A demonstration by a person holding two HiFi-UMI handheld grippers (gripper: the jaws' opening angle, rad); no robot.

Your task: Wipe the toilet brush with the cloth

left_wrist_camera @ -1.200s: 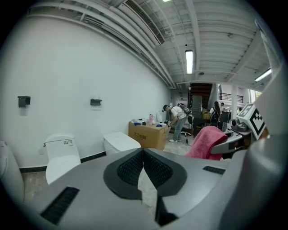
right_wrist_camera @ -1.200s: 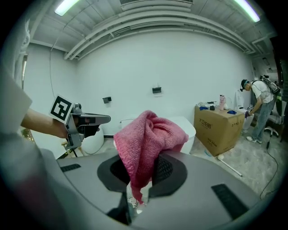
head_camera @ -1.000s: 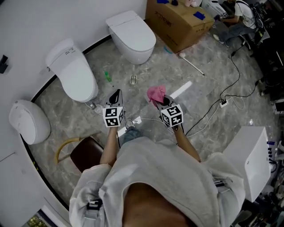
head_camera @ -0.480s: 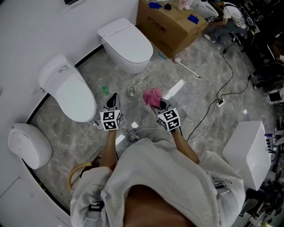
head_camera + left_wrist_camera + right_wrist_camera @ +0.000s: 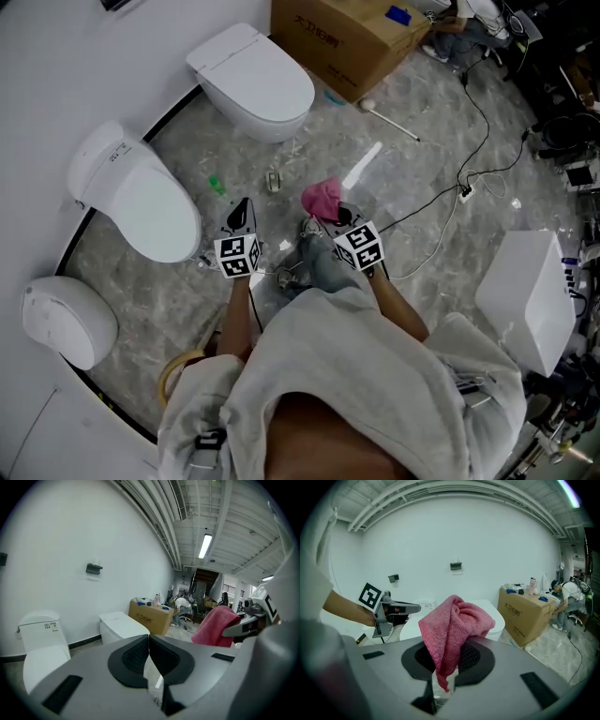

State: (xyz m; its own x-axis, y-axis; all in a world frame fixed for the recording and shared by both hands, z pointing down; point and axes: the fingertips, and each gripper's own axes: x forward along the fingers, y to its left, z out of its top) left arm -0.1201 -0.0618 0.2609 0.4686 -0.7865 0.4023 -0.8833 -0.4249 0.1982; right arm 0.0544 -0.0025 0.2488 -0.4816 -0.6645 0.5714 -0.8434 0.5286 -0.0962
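Pink cloth (image 5: 322, 197): pinched between the jaws of the right gripper (image 5: 336, 217), its bulk bunched above them, probably to leave a free fold for wiping. The slim white-handled object lying on the floor, judged to be the toilet brush (image 5: 394, 123), sits well apart from both grippers, just beside the cardboard box (image 5: 347, 37). Left gripper (image 5: 242, 206): jaws pressed together on nothing, presumably kept free to fetch the brush. Two toilets (image 5: 253, 80) stand beyond.
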